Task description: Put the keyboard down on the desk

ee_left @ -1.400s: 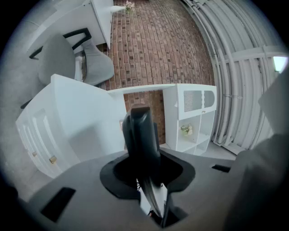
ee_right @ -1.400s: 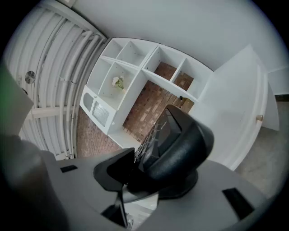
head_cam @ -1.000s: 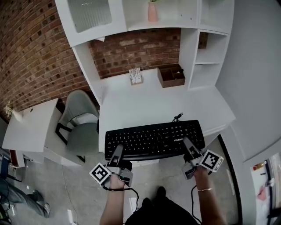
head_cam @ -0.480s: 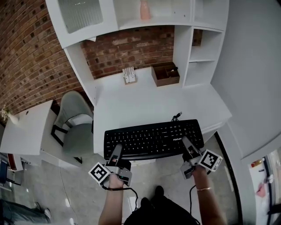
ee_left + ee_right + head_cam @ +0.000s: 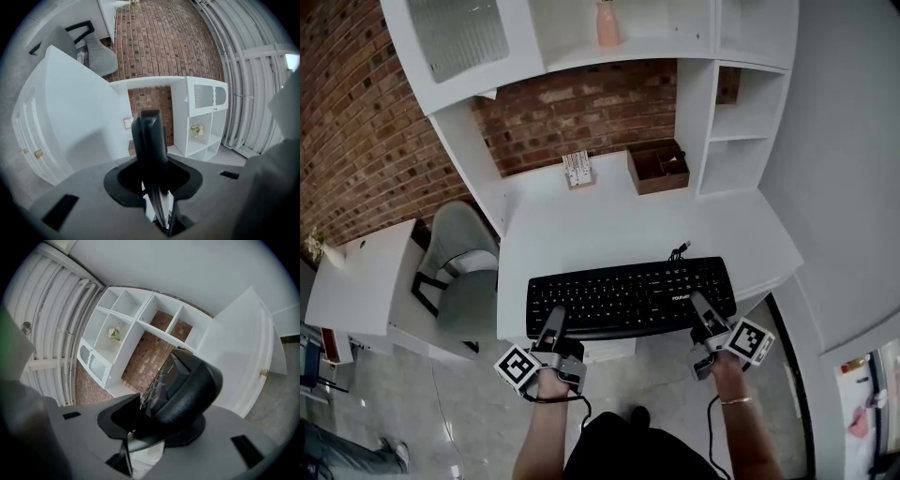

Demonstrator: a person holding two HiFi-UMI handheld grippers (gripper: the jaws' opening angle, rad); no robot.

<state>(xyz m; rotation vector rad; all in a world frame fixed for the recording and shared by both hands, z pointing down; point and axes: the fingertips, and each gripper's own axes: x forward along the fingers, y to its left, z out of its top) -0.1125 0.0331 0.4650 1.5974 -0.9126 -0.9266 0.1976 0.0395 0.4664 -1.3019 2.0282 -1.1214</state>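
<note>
White worktop (image 5: 609,220), brick wall (image 5: 581,103) behind, our left tongs (image 5: 553,319) and right tongs (image 5: 699,306) each clamped on the black keyboard (image 5: 628,292)

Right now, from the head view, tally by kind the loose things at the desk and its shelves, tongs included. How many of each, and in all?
Keyboard: 1
Tongs: 2, left and right
Brown box: 1
White stand: 1
Pink vase: 1
Total: 6
</note>
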